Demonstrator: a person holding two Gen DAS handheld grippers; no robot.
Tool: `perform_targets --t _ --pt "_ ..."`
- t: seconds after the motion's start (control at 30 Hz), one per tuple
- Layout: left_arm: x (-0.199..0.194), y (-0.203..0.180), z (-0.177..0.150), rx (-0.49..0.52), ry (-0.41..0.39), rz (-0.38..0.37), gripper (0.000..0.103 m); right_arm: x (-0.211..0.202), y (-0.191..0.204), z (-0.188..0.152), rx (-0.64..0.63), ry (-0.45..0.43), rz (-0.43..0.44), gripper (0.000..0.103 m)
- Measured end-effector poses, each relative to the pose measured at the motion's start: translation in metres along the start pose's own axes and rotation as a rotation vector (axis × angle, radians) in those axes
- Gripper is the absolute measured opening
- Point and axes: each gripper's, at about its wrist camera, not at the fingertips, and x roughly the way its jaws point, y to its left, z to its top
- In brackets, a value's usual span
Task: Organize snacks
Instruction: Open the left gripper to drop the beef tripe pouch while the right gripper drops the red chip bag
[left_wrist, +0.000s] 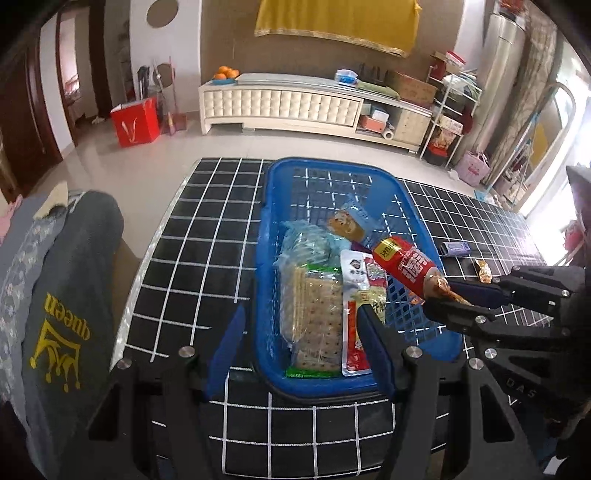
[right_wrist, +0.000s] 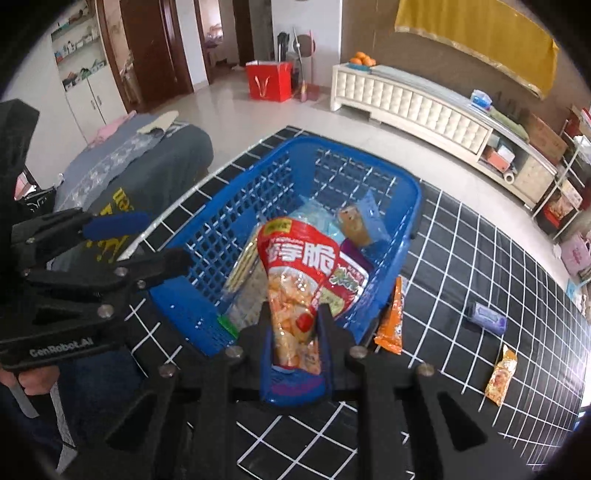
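My right gripper (right_wrist: 293, 332) clamps red bag (right_wrist: 295, 280) over basket (right_wrist: 207, 236) — left gripper (left_wrist: 301, 332) open, empty. Risk: I release early — bag catches rim, tips onto table (right_wrist: 461, 258).

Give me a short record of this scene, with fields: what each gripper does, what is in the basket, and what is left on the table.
right gripper: shut on the red snack bag, held over the blue basket
left gripper: open, empty, at the basket's near end
in basket: cracker pack, white-and-red pouch, light blue packets
on table, outside basket: orange packet, purple packet, small orange snack
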Motion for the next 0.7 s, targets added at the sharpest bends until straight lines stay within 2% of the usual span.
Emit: perform_targets --t 0.23,0.37,0.53,0.6,0.7 --pt "0.008 0.006 -0.005 -0.02 0.016 -0.006 0.061 0.015 -0.007 -0.001 0.061 0.06 0.009 0.026" --pt "0.009 0.001 -0.008 -0.007 0.018 -0.004 0.061 0.017 -0.008 -0.004 0.071 0.086 0.004 0.036" --pt "0.007 -0.004 -0.011 -0.003 0.019 -0.003 0.061 0.008 -0.009 -0.007 0.102 0.06 0.059 0.052" --pt "0.004 -0.007 -0.012 -0.003 0.017 -0.003 0.061 0.002 -0.008 -0.007 0.099 0.041 0.042 0.059" --pt "-0.002 -0.013 -0.012 0.003 0.01 -0.009 0.061 -0.01 -0.01 -0.009 0.098 0.016 0.028 0.062"
